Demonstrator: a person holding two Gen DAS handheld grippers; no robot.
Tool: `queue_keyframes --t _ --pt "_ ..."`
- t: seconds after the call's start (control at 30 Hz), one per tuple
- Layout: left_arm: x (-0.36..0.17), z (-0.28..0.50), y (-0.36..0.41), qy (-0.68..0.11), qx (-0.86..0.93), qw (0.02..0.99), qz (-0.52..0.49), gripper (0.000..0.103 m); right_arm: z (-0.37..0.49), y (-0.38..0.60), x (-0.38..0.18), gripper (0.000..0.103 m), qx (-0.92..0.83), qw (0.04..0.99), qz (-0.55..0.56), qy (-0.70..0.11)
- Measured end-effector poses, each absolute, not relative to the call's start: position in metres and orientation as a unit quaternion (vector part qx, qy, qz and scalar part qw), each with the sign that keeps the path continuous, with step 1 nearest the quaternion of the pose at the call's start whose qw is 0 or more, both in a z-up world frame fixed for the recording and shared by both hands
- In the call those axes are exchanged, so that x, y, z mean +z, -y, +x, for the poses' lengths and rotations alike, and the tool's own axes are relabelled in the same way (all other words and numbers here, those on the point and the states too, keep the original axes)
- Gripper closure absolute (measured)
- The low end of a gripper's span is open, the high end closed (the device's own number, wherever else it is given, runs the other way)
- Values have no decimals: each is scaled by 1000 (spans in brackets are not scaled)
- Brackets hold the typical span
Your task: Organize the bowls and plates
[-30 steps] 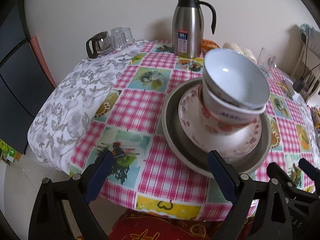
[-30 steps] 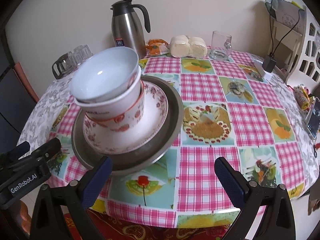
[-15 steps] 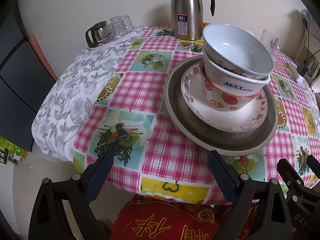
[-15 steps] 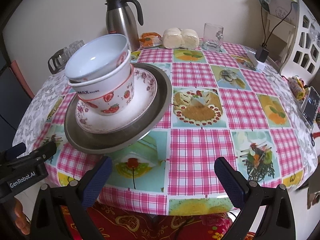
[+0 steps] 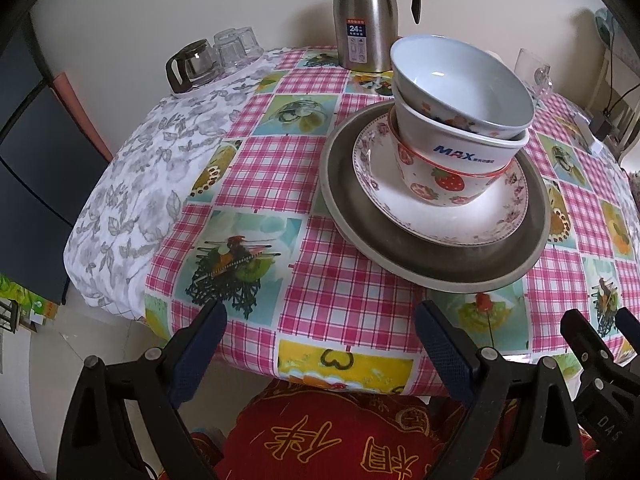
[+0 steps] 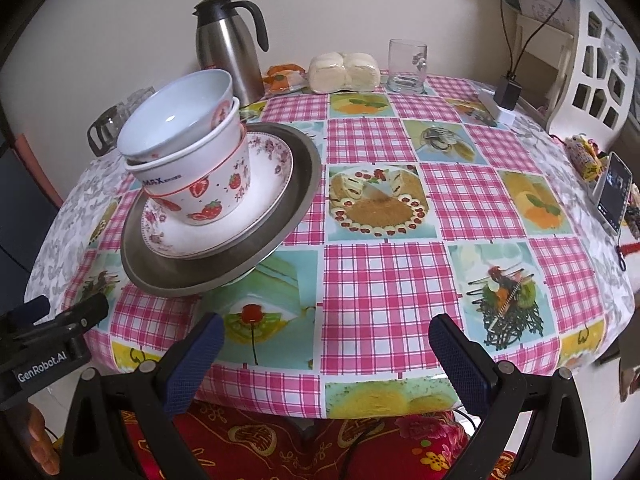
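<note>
One stack stands on the checked tablecloth: a grey metal plate (image 5: 436, 264) (image 6: 168, 276) at the bottom, then a white floral plate (image 5: 384, 204) (image 6: 192, 240), a strawberry-print bowl (image 5: 444, 172) (image 6: 208, 196) and a pale bowl (image 5: 464, 84) (image 6: 176, 120) nested on top. My left gripper (image 5: 320, 344) is open, at the table's near edge, below and left of the stack. My right gripper (image 6: 326, 354) is open too, off the near edge, to the right of the stack. Neither touches anything.
A steel thermos jug (image 5: 366, 20) (image 6: 228, 52) stands behind the stack. A glass pot and tumblers (image 5: 212, 60) are at the back left. A glass mug (image 6: 406, 66), wrapped buns (image 6: 344, 72), a charger (image 6: 506, 94) and a phone (image 6: 614, 194) lie to the right. A red cushion (image 5: 340, 436) sits below the edge.
Both grippers have drawn back towards me and away from the stack, which now sits farther off. The stack stays in place, and both grippers stay open.
</note>
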State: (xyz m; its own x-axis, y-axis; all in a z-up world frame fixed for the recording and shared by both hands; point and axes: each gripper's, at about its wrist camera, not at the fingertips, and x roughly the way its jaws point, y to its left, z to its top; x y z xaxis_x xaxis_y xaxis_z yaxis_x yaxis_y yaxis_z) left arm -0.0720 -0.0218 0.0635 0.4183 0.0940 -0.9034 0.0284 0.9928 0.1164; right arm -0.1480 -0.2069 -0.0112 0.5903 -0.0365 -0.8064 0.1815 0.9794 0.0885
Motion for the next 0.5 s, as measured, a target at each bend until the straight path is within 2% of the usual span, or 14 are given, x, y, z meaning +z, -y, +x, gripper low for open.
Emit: queue_keyframes --t 0.5 --pt "55 -68 21 -555 17 829 58 8 -147 207 -13 0 -60 887 79 -451"
